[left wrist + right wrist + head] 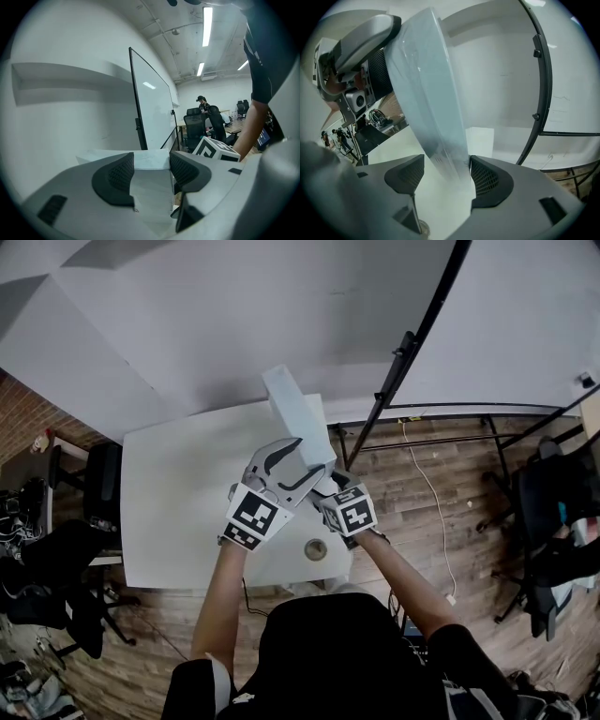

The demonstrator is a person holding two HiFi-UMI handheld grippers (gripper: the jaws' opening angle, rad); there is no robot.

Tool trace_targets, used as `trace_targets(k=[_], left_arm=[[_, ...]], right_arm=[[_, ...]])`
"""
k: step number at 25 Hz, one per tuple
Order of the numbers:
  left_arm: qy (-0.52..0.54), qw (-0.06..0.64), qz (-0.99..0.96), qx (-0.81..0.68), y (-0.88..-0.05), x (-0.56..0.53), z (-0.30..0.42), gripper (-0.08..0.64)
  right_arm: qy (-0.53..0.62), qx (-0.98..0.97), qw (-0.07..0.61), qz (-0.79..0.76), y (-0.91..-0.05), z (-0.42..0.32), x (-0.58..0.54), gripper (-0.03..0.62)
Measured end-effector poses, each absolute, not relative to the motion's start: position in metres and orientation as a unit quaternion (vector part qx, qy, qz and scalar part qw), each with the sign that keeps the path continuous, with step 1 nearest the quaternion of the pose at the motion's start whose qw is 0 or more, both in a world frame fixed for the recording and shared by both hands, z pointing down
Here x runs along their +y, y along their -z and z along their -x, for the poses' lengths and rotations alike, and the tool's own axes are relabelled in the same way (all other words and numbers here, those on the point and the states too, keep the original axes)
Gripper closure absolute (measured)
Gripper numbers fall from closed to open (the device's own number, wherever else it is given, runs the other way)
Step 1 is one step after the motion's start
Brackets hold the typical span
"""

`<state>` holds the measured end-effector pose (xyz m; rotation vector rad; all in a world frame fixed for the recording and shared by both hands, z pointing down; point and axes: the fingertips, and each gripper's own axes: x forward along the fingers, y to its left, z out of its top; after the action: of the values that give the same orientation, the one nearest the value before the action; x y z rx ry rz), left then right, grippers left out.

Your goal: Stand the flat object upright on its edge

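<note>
A pale blue-grey flat box [298, 418] is held above the white table [178, 493], tilted with its far end raised. My left gripper [292, 465] clamps it across its width. In the left gripper view both pads press the sides of the box [151, 161], and the left gripper [151, 171] is shut on it. My right gripper [325, 487] holds the near lower end. In the right gripper view the box [426, 93] rises steeply between the pads of the right gripper [446, 173], filling the gap. The left gripper [361, 42] grips it higher up.
A small round object [316, 548] lies near the table's front edge. A whiteboard on a black frame [412, 343] stands right of the table, over wooden floor. Office chairs stand at the left [94, 493] and the right [553, 512]. A grey wall runs behind the table.
</note>
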<state>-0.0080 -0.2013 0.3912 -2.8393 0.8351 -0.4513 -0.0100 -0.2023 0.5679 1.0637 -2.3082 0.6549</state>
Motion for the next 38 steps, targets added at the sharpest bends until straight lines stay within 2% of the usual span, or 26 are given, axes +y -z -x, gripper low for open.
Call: trace_targets(k=[21, 33, 38], left_arm=[[0.133, 0.052, 0.943, 0.302, -0.393, -0.231, 0.039, 0.307], [0.130, 0.047, 0.938, 0.318, -0.391, -0.252, 0.064, 0.293], [0.129, 0.041, 0.935, 0.327, -0.391, -0.261, 0.075, 0.284]], right_arm=[[-0.235, -0.870, 0.264, -0.345, -0.555, 0.034, -0.214, 0.281], [-0.223, -0.868, 0.270, -0.352, -0.556, 0.050, -0.239, 0.397], [-0.221, -0.870, 0.272, -0.345, -0.557, 0.062, -0.247, 0.405]])
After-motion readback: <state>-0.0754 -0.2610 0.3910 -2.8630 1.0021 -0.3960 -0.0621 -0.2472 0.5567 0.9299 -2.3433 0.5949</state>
